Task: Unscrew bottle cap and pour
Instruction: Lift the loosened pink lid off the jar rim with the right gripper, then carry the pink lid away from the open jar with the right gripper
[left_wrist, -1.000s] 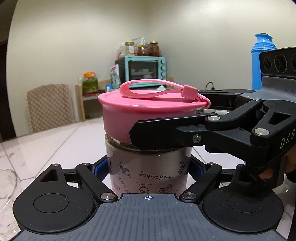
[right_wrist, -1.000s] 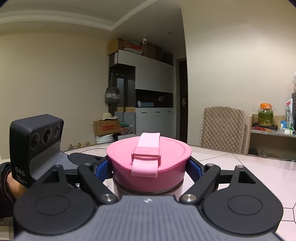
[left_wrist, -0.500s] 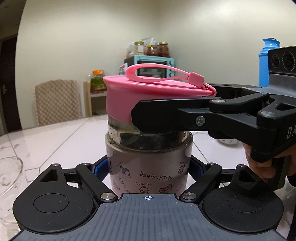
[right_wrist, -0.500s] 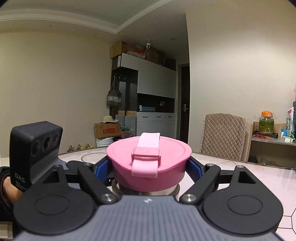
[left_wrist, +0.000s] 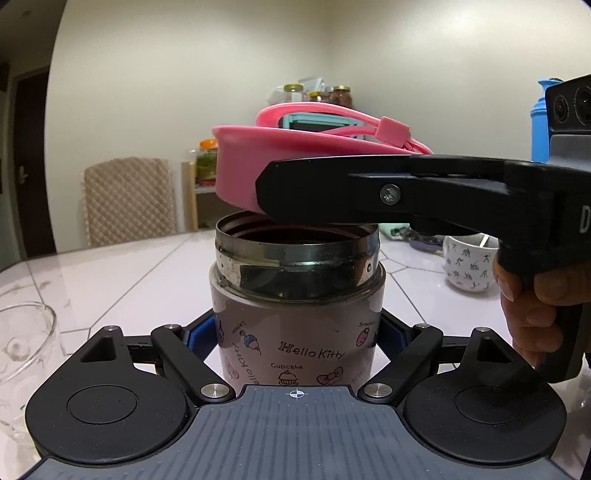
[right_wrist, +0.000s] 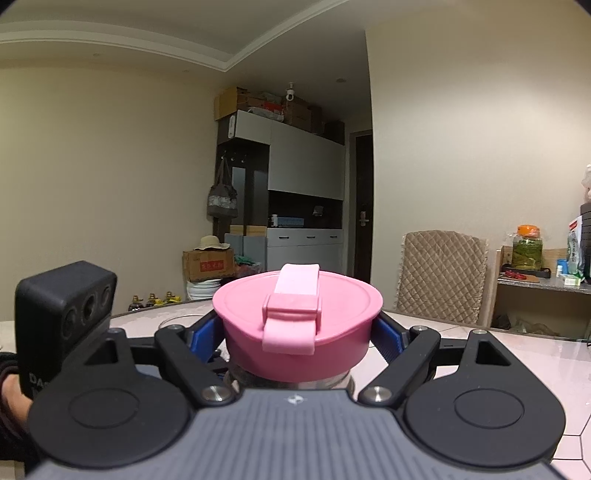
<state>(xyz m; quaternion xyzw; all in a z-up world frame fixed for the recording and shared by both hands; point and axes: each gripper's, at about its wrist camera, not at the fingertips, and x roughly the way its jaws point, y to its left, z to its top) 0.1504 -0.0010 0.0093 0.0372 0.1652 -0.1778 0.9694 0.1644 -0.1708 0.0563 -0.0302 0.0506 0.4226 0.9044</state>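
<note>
Since a second ago your right gripper has lifted the round pink plastic cap clear of the Hello Kitty printed steel bottle, baring its threaded metal neck. You clamp the cap tight and tilted just above the mouth. Your left gripper pinches the bottle's body, upright on the white marble table, beside a clear glass.

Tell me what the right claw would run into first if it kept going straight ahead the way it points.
The right claw is shut on the pink cap. Past it, likely a glass rim on the table; depth unclear.
</note>
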